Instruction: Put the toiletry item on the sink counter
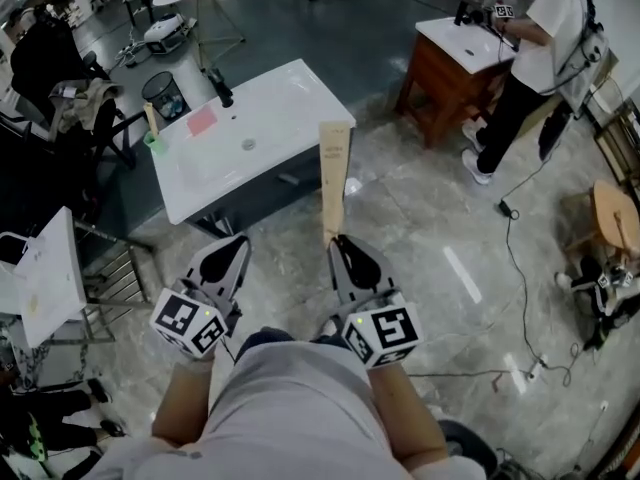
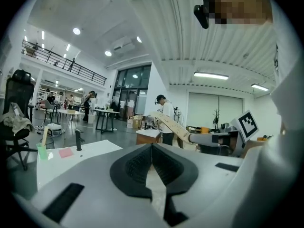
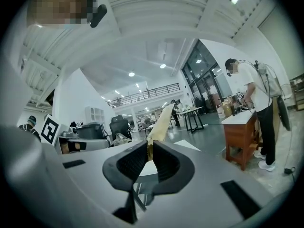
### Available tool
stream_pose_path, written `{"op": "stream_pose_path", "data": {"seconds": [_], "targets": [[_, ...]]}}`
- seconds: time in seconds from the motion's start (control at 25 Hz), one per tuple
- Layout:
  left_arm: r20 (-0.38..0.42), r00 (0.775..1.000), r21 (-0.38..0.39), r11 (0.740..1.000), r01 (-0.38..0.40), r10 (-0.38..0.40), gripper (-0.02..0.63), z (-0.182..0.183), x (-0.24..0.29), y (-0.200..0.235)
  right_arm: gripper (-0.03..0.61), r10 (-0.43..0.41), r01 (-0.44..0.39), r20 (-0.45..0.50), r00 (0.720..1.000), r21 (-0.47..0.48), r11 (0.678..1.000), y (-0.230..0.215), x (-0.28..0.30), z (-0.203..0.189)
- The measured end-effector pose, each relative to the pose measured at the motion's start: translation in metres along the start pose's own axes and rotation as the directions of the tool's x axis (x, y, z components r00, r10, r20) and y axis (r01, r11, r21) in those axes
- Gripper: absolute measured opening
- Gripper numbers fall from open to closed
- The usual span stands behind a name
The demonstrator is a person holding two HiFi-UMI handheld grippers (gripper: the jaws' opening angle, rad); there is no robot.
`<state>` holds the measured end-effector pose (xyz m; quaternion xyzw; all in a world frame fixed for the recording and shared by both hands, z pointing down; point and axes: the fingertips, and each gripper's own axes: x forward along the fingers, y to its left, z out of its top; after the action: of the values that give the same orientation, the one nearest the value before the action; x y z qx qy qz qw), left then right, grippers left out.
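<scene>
A long, flat tan toiletry box [image 1: 333, 173] stands up out of my right gripper [image 1: 336, 240], which is shut on its lower end; its top reaches the near edge of the white sink counter [image 1: 290, 93]. In the right gripper view the box [image 3: 159, 120] rises from between the pads of that gripper [image 3: 149, 156]. My left gripper [image 1: 238, 241] hovers beside it over the floor, shut, with nothing held [image 2: 152, 161]. From the left gripper view the box [image 2: 172, 125] slants up at the right. On the counter are a black faucet [image 1: 220, 90], a pink item [image 1: 201, 121] and a green cup [image 1: 154, 141].
A second basin on a wooden cabinet [image 1: 450, 68] stands at the back right with a person [image 1: 545, 43] working at it. A black bin [image 1: 165, 96] sits left of the counter, a white table [image 1: 45, 273] at the far left. A cable [image 1: 515, 258] trails over the floor.
</scene>
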<state>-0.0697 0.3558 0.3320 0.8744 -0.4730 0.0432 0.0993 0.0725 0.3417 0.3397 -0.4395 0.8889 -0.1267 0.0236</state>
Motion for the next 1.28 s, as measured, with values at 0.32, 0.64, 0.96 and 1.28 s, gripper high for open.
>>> {"op": "stream_pose_path", "data": {"seconds": [0.32,0.64,0.96,1.28], "targets": [[-0.037,0.999,-0.005,1.0,-0.015,0.015,0.017,-0.01,0.046,-0.023,0.043,-0.008,0.008,-0.003,1.0,0.032,0.999,-0.056,-0.012,0.001],[-0.04,0.999,-0.025,1.0,0.004,-0.005,0.017,-0.011,0.095,0.001,0.043,-0.032,0.033,-0.024,0.999,0.023,0.999,-0.094,0.021,0.005],[-0.059,0.998,-0.036,0.999,0.036,-0.038,0.017,-0.016,0.153,0.064,0.043,-0.066,0.068,-0.057,0.996,0.033,0.997,-0.128,0.09,0.0],[-0.079,0.992,-0.065,0.993,0.094,-0.099,0.017,-0.013,0.219,0.133,0.043,-0.108,0.112,-0.091,0.99,0.039,0.993,-0.157,0.173,-0.003]]}}
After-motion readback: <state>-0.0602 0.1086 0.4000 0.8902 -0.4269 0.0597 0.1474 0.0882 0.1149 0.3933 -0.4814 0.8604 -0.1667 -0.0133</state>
